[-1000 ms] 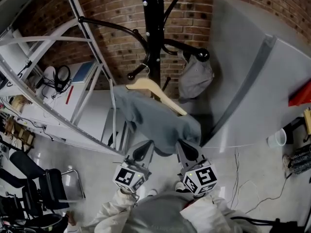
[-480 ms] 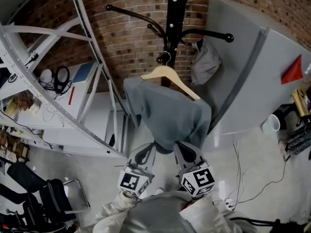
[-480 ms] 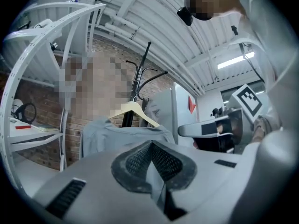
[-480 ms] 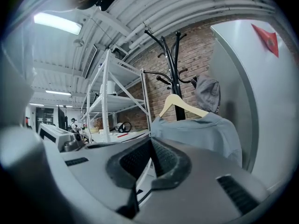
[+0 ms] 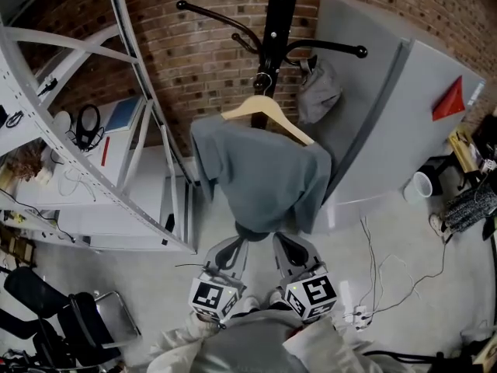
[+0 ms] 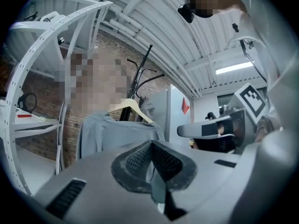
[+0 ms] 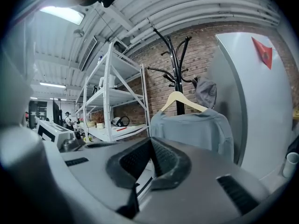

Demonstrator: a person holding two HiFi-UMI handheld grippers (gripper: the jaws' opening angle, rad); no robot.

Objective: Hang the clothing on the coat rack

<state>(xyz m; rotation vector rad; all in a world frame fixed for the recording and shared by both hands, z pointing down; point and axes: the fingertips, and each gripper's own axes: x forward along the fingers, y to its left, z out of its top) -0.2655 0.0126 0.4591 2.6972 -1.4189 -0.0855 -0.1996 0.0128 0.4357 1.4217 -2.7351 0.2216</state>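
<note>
Shirt: the grey shirt [image 5: 260,173] drapes over a wooden hanger [image 5: 268,113] right in front of the coat rack [image 5: 273,22], and the hanger's hook sits at one of the rack's lower pegs.
Task progress: by my reading it is already hung, with nothing left to carry.
How it will handle: soft, light cloth that folds and slides. It has no stiffness of its own, so a tug on the hem could drag it off one shoulder of the hanger.
Where I would take hold: the stiff wooden hanger near its hook if it needs moving, or a pinch of the shoulder seam to straighten the cloth.
Left gripper: my left gripper [image 6: 150,146] has its pads pressed together with nothing between them. It points up at the shirt from below the hem, on the near side of the rack, clear of the cloth.
Right gripper: my right gripper [image 7: 150,143] also has its pads together and empty, just beside the left one and apart from the shirt.
Also on the rack: a grey cap [image 5: 318,92] hangs from a peg above and behind the shirt.
</note>
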